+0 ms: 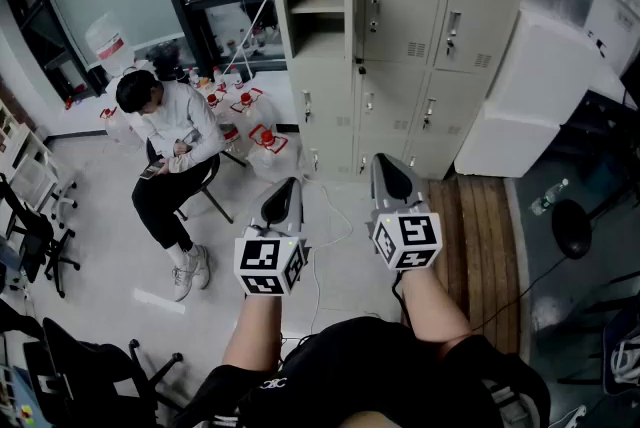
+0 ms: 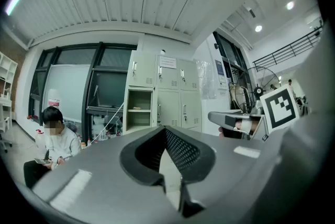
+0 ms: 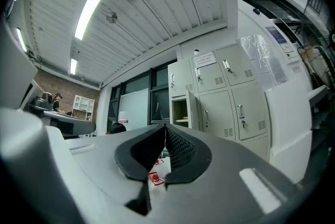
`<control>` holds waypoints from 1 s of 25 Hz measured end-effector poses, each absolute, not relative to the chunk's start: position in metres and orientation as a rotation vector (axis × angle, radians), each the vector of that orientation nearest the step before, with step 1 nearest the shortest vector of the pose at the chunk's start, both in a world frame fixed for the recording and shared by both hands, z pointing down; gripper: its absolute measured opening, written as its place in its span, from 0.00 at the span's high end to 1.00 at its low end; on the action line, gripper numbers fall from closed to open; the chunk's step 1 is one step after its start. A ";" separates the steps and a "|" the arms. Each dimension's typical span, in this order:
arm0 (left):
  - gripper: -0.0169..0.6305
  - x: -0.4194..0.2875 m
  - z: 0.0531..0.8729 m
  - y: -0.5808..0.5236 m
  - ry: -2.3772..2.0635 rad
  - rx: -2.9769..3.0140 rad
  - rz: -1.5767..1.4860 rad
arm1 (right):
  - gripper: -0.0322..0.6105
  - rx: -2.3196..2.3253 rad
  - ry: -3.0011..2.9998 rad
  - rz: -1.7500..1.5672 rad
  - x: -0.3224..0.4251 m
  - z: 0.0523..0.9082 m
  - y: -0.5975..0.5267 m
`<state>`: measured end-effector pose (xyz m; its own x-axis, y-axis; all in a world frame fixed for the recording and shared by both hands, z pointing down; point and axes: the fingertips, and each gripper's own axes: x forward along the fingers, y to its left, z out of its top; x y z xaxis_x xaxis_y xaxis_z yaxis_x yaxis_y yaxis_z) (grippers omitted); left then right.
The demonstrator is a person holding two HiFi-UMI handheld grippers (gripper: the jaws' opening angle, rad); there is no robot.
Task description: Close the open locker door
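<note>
Lockers (image 1: 400,36) pale cream-beige, handles silvery; open locker door (image 1: 350,11) same cream, the compartment behind it a shade darker. Left gripper (image 1: 290,186) & right gripper (image 1: 385,161) mid-grey w/ black dimpled pads; marker cubes (image 1: 270,266) white w/ black square patterns. Seated person (image 1: 175,141): white top, black trousers, white shoes. Floor (image 1: 110,246) light grey, slatted platform (image 1: 480,226) brown wood. Foam box (image 1: 540,86) white. Jugs (image 1: 265,138) whitish w/ red caps & labels. Chairs (image 1: 35,236) black. Brick wall (image 3: 49,87) red-brown
</note>
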<state>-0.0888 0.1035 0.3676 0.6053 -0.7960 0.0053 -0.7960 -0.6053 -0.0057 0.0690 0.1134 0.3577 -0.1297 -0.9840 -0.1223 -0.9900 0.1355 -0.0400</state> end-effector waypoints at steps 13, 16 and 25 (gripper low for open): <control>0.97 -0.118 0.384 0.126 1.350 -2.852 -0.043 | 0.93 -2.036 2.262 0.070 0.039 0.368 0.141; 0.97 -0.123 0.384 0.121 1.356 -2.845 -0.033 | 0.93 -2.041 2.256 0.067 0.040 0.370 0.134; 0.97 -0.118 0.388 0.064 1.376 -2.819 -0.037 | 0.93 -2.022 2.241 0.046 0.052 0.377 0.072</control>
<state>-0.1175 0.0644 0.3876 0.6148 -0.7884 0.0195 -0.7883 -0.6151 -0.0142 0.0515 0.0715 0.3768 -0.0987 -0.9889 -0.1109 -0.9926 0.1058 -0.0595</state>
